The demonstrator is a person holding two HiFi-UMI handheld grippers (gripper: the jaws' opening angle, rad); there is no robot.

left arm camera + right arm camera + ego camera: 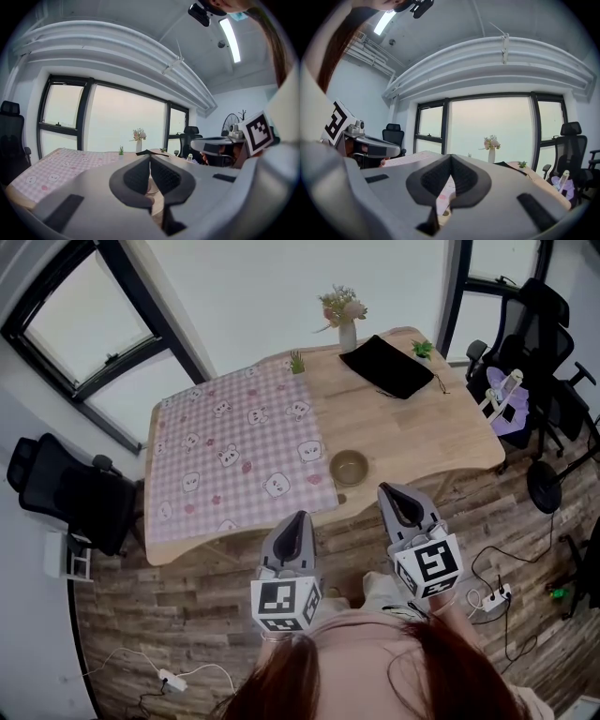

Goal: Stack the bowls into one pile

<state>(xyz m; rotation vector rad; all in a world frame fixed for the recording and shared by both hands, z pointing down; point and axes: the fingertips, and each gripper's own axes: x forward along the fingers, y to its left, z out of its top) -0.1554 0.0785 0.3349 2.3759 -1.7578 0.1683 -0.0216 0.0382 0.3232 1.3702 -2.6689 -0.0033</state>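
From the head view, a single brown bowl sits on the wooden bench near its near edge, just right of the pink checked cloth. A vase of flowers and a black pad lie at the far side. The left claw and right claw hang over the floor, near of the bench, well apart from the bowl. In the left gripper view, the left claw is closed with nothing in it. In the right gripper view, the right claw is likewise closed and empty.
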